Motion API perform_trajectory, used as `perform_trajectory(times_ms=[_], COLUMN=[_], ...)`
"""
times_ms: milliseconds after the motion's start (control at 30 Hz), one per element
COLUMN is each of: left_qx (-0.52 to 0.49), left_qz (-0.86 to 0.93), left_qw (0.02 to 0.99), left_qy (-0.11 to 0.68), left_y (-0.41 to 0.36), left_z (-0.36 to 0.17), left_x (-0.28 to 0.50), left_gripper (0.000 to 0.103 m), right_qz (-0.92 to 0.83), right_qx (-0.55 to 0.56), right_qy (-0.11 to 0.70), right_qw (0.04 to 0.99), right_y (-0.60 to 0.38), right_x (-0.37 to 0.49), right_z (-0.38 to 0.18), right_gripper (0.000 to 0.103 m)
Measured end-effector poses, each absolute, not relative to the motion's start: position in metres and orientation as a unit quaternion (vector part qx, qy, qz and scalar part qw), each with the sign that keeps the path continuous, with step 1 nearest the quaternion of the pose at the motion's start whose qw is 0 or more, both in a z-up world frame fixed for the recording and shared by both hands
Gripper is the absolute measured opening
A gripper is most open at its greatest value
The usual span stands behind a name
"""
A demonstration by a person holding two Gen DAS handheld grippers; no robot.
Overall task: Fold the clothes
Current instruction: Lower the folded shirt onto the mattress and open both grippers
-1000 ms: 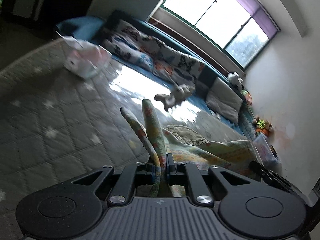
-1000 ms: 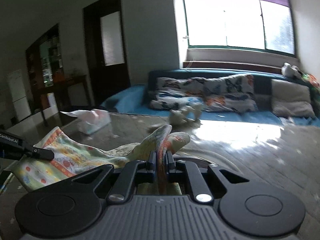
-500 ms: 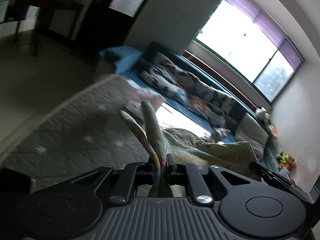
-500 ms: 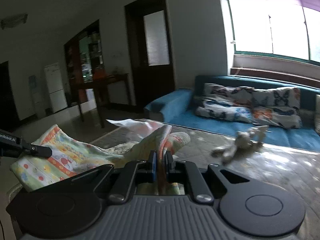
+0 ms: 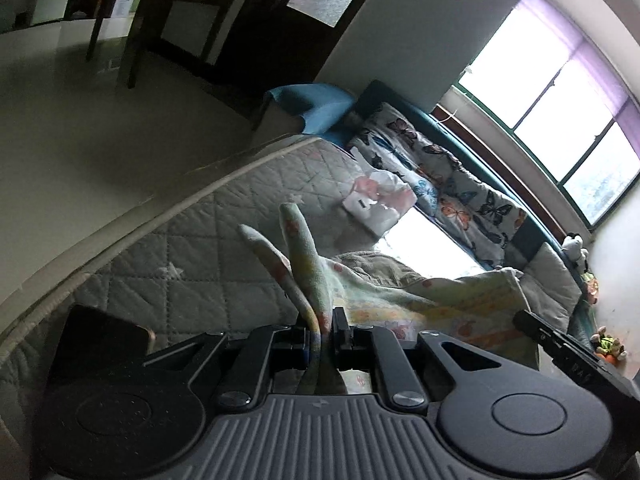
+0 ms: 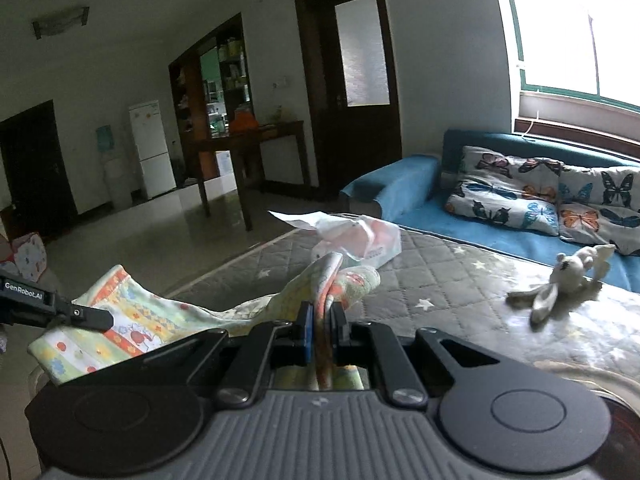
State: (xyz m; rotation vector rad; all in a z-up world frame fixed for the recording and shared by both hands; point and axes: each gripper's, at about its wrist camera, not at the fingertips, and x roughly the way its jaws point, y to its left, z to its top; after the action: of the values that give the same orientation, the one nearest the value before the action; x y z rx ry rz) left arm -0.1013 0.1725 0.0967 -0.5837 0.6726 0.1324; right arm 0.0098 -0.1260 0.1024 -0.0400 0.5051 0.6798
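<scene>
Two grippers gripped one printed cloth between them, and we held it up over the quilted grey mattress [image 6: 460, 272]. Our left gripper [image 5: 322, 326] was clenched on a bunched corner of the patterned cloth [image 5: 420, 300], whose two folded ends stuck up past the fingers, while the rest trailed away toward the right gripper's tip at the edge of that view. Our right gripper [image 6: 322, 320] was likewise pinched tight on another gathered corner, the cloth [image 6: 132, 312] sagging from it across to the left gripper. On the mattress beyond the cloth lay a clear plastic bag [image 6: 360, 240] with pinkish contents, and farther along it a stuffed rabbit [image 6: 564, 280], near the blue sofa [image 6: 404, 184] with butterfly cushions [image 6: 504, 188].
</scene>
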Motion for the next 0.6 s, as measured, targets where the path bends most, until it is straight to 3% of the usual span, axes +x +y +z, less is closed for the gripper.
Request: perform_trajectory(times_ms=[600], left_qx=[-0.267], left_qz=[0.088], left_qw=[0.885], left_qy=[0.372], left_y=[0.166], left_z=[0.064], left_x=[-0.103], left_gripper=[0.014], right_qz=[0.311], right_qx=[-0.076], right_qy=[0.294], right_qw=[0.901], right_y=[-0.108], right_x=[0.017], right_z=[0.072], right_gripper=[0.009])
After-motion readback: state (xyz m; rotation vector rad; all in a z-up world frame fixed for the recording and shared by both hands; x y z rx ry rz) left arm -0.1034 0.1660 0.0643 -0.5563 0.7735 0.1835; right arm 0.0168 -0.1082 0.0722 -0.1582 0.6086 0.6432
